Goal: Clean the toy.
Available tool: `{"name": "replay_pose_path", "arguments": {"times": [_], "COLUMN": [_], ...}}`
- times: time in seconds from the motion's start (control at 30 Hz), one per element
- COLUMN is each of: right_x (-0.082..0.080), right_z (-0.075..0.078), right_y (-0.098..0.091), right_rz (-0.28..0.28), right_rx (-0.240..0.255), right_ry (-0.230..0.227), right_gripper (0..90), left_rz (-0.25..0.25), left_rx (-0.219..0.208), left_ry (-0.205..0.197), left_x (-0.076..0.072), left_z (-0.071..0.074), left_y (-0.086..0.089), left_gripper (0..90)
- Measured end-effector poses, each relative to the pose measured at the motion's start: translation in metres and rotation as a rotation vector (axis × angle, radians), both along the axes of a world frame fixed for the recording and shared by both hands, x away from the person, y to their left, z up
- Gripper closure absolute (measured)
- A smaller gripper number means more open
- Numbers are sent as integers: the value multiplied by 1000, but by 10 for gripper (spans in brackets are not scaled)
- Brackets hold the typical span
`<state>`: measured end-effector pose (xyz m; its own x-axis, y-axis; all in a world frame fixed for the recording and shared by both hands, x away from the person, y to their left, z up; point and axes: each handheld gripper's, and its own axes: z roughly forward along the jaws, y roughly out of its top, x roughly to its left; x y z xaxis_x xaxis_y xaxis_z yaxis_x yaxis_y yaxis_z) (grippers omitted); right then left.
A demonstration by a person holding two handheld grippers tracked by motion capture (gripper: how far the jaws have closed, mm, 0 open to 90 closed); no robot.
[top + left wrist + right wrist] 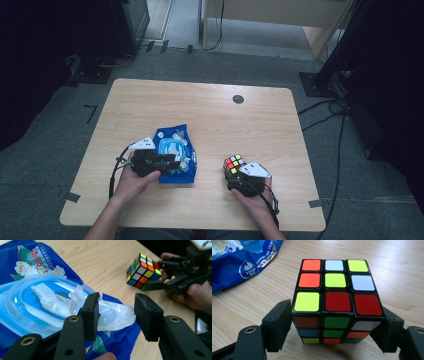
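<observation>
A blue wet-wipes pack [175, 150] lies left of centre on the wooden table [210, 115]. Its clear lid flap [115, 315] is folded open, and a white wipe [52, 301] sticks up from the opening. My left gripper [172, 162] is over the pack's near right part. In the left gripper view my left gripper [117, 302] has its jaws apart, one against the flap's edge, and nothing is pinched between them. A scrambled Rubik's cube [233, 162] stands at the right. My right gripper [335, 308] is shut on the cube [337, 300] from both sides.
A small black round disc [238, 99] sits in the table's far right part. In the left gripper view the cube [142, 271] and the right gripper [155, 273] are across the bare wood. A corner of the blue pack [237, 262] lies to the cube's left.
</observation>
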<state>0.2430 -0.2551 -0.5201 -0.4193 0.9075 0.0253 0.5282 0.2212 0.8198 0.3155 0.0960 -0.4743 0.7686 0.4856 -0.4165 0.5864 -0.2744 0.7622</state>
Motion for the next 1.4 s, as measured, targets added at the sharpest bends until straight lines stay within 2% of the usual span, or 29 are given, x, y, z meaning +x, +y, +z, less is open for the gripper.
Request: {"name": "replay_pose_path", "arguments": {"times": [0.03, 0.07, 0.1, 0.13, 0.23, 0.47, 0.5, 0.53, 0.57, 0.63, 0.67, 0.7, 0.77, 0.8, 0.83, 0.87, 0.9, 0.93, 0.97, 1.0, 1.03, 1.07, 1.1, 1.13, 1.17, 1.2, 1.27, 1.37, 1.4], "right_x": [0, 0, 0, 0, 0, 0, 0, 0, 0, 0, 0, 0, 0, 0, 0, 0, 0, 0, 0, 0, 0, 0, 0, 0, 0, 0, 0, 0, 0], "right_z": [0, 0, 0, 0, 0, 0, 0, 0, 0, 0, 0, 0, 0, 0, 0, 0, 0, 0, 0, 0, 0, 0, 0, 0, 0, 0, 0, 0, 0], "right_y": [0, 0, 0, 0, 0, 1, 1, 1, 1, 1, 1, 1, 1, 1, 1, 1, 1, 1, 1, 1, 1, 1, 1, 1, 1, 1, 1, 1, 1], "right_rz": [0, 0, 0, 0, -1, -2, -2, -2, -2, -2, -2, -2, -2, -2, -1, -1, -1, -1, -2, -2, -2, -2, -3, -3, -3, -3, -2, -2, -2], "right_rx": [-1, -1, 0, 0, -6, -8, -9, -9, -9, -8, -8, -10, -10, -10, -8, -8, -11, -11, -12, -12, -13, -13, -13, -13, -12, -12, -11, -11, -10], "right_ry": [-1, -1, -1, -1, -5, -5, -5, -5, -5, -5, -5, -5, -5, -5, -3, -3, -2, -2, -2, -2, -3, -2, -3, -3, -3, -3, -3, -2, -2], "right_gripper": [255, 255, 255, 255, 256, 257, 257, 257, 257, 257, 257, 257, 257, 257, 257, 257, 257, 257, 257, 257, 258, 258, 258, 258, 258, 258, 258, 258, 258], "left_rz": [10, 10, 17, 17, 41, 69, 99, 99, 146, 208, 208, 284, 346, 346, 397, 397, 426, 426, 431, 431, 441, 441, 437, 437, 422, 422, 381, 372, 366], "left_rx": [-30, -30, -60, -60, -105, -148, -150, -150, -156, -165, -165, -148, -121, -121, -57, -57, -6, -6, 40, 40, 98, 98, 141, 141, 173, 173, 198, 267, 275], "left_ry": [24, 24, 44, 44, 72, 86, 76, 76, 67, 59, 59, 65, 66, 66, 61, 61, 51, 51, 36, 36, 8, 8, -26, -26, -67, -67, -115, -180, -197], "left_x": [2, 2, 5, 5, 9, 12, 12, 12, 14, 16, 16, 19, 21, 21, 23, 23, 24, 24, 25, 25, 24, 24, 23, 23, 21, 21, 17, 12, 11], "left_z": [0, 0, 0, 0, -1, -1, 0, 0, 1, 0, 0, -2, -4, -4, -6, -6, -9, -9, -12, -12, -14, -14, -16, -16, -15, -15, -13, -12, -12], "left_y": [4, 4, 8, 8, 16, 23, 25, 25, 29, 35, 35, 39, 41, 41, 39, 39, 34, 34, 27, 27, 20, 20, 14, 14, 9, 9, 2, -6, -8], "left_gripper": [559, 558, 557, 554, 552, 556, 556, 557, 558, 565, 573, 590, 623, 653, 676, 698, 717, 736, 752, 768, 787, 810, 822, 836, 846, 845, 817, 783, 777]}}
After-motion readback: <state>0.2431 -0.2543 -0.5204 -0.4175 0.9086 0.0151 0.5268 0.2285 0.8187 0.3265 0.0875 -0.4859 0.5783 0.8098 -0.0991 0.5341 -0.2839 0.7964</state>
